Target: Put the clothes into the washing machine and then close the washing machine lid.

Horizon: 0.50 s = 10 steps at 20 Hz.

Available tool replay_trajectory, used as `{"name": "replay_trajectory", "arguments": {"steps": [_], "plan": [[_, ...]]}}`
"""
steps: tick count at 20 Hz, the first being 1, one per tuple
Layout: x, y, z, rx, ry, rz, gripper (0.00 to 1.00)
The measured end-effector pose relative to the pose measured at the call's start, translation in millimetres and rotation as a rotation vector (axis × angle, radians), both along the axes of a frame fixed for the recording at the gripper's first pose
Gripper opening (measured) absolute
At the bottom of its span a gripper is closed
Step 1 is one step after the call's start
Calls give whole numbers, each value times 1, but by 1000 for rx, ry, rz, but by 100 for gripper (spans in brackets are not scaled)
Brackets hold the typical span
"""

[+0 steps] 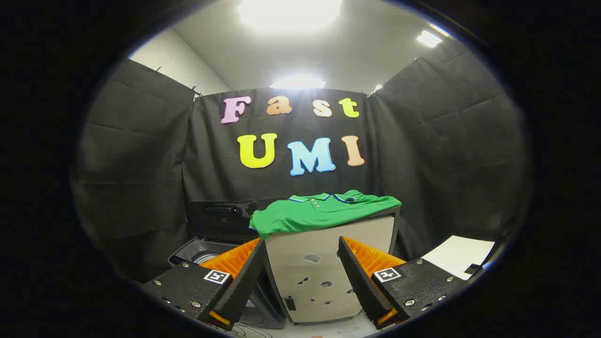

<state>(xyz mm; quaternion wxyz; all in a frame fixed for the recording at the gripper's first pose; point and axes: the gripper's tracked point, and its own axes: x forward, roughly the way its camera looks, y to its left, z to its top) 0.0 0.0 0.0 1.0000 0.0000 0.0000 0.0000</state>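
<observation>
Two fingers of the gripper [300, 277] stand wide apart w/ nothing between them. Beyond them a green polo shirt [319, 213] lies draped over a beige cabinet [324, 263]; the washing machine [206, 251] sits low beside it, lid [220, 213] up. Approach level, pinch a thick fold near the hanging front edge, not the flat top, so the cloth bunches & lifts clean.

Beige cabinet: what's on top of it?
A green polo shirt drapes over the beige cabinet, hiding its top. The open hand-held gripper is short of it.
</observation>
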Motion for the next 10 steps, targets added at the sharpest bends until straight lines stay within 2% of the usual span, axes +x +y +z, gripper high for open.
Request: {"name": "replay_trajectory", "arguments": {"steps": [10], "plan": [[-7, 5, -6, -13, 10, -2, 95]]}}
